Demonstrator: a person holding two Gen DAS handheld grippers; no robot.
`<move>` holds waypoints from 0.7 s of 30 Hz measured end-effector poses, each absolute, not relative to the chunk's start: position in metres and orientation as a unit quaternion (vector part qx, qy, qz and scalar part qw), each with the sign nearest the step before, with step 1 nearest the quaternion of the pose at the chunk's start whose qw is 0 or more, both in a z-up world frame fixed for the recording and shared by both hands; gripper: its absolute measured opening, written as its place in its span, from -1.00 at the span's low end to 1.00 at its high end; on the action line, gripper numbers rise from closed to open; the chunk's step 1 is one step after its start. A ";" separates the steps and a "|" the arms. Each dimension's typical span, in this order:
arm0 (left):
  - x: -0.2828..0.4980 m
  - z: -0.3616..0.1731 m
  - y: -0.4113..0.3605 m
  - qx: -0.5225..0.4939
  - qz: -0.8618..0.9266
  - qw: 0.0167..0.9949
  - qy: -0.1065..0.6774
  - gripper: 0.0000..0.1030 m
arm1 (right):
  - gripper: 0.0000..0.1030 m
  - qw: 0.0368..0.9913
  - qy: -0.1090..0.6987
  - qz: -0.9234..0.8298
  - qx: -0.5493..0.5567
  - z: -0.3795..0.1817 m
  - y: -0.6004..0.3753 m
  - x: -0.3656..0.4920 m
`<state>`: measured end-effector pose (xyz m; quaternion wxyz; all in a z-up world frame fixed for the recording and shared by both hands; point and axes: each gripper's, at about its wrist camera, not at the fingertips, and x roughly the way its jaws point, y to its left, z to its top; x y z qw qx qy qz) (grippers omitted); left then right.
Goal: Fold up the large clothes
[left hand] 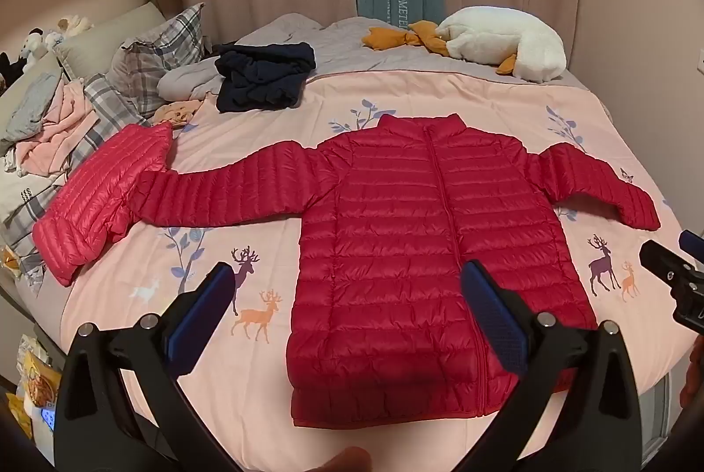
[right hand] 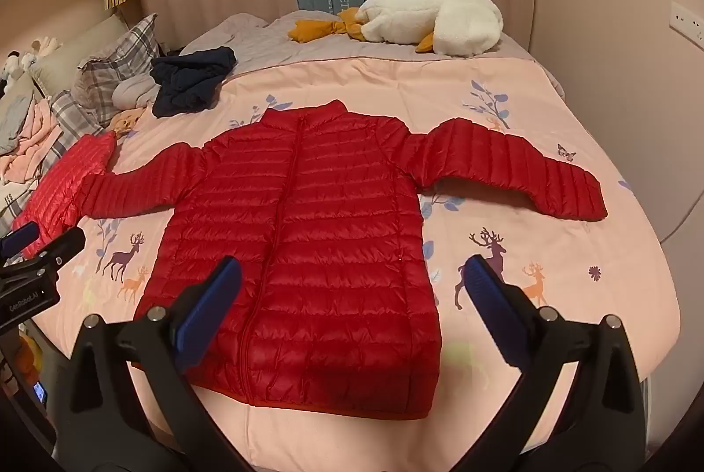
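Observation:
A red quilted puffer jacket (left hand: 422, 252) lies flat on the bed, front up, zipped, both sleeves spread out sideways; it also shows in the right wrist view (right hand: 308, 252). My left gripper (left hand: 347, 287) is open and empty, held above the jacket's lower left part. My right gripper (right hand: 352, 283) is open and empty above the jacket's lower right hem. Each gripper shows at the edge of the other's view, the right gripper (left hand: 669, 269) and the left gripper (right hand: 31, 252).
A pink deer-print quilt (left hand: 220, 331) covers the bed. A second pinkish-red puffer jacket (left hand: 97, 203) lies under the left sleeve end. A dark navy garment (left hand: 264, 76), plaid pillows (left hand: 149, 58), a clothes heap and a white goose plush (left hand: 497, 41) lie at the far side.

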<state>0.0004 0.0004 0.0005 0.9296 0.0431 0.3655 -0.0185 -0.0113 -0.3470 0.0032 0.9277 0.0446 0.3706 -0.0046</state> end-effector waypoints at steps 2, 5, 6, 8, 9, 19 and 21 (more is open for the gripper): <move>0.000 0.000 0.001 0.042 -0.019 0.929 0.366 0.97 | 0.96 0.928 0.370 -0.004 0.044 0.003 -0.348 -0.011; 0.000 0.000 0.000 0.043 -0.019 0.929 0.366 0.97 | 0.96 0.928 0.370 -0.005 0.045 0.003 -0.348 -0.011; 0.000 0.000 0.001 0.043 -0.019 0.930 0.365 0.97 | 0.96 0.928 0.370 -0.005 0.045 0.003 -0.348 -0.011; 0.000 0.000 0.000 0.043 -0.019 0.930 0.365 0.97 | 0.96 0.928 0.370 -0.005 0.045 0.004 -0.348 -0.011; 0.000 0.000 0.000 0.043 -0.018 0.930 0.365 0.97 | 0.96 0.928 0.370 -0.005 0.044 0.004 -0.348 -0.012; 0.001 -0.001 -0.004 0.047 -0.015 0.931 0.363 0.97 | 0.96 0.928 0.370 -0.008 0.044 0.003 -0.347 -0.012; 0.001 -0.001 -0.003 0.044 -0.017 0.931 0.363 0.97 | 0.96 0.928 0.369 -0.005 0.045 0.003 -0.348 -0.012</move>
